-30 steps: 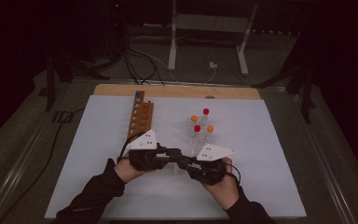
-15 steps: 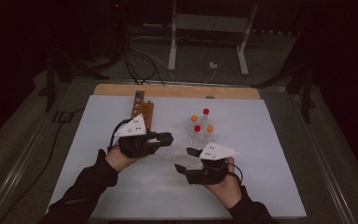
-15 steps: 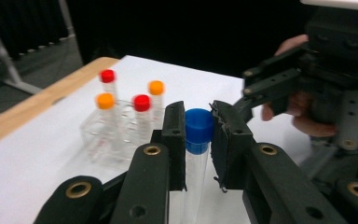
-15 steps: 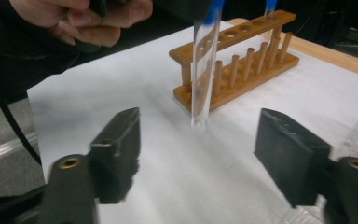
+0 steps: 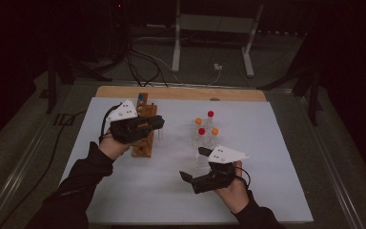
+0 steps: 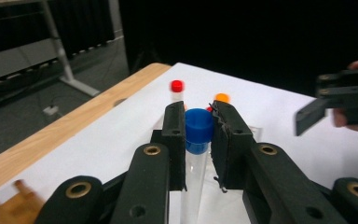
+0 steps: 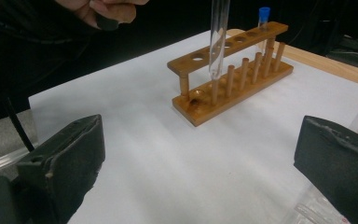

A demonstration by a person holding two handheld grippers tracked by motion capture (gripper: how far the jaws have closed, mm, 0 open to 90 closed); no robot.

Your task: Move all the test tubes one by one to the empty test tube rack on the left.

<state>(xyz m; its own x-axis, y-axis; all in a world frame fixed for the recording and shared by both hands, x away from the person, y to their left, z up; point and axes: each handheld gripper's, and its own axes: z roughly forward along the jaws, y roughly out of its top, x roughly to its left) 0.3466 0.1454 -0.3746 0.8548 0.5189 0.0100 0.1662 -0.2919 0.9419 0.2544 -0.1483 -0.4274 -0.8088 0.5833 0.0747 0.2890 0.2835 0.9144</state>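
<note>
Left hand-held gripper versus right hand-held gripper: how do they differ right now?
The left hand-held gripper is shut on the blue-capped test tube; the right hand-held gripper stands wide open with nothing between its jaws, having just been opening. The left one hovers above the wooden rack, the tube hanging upright over it; the right one sits lower, near the capped tubes. Both have black jaws and a grey three-cornered plate.

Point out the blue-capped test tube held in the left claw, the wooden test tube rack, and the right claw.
blue-capped test tube (image 6: 199, 125): left gripper view, on its blue cap.
wooden test tube rack (image 7: 242, 93): right gripper view, on its base board.
right claw (image 5: 194, 164): high view, midway between its open fingertips.
</note>
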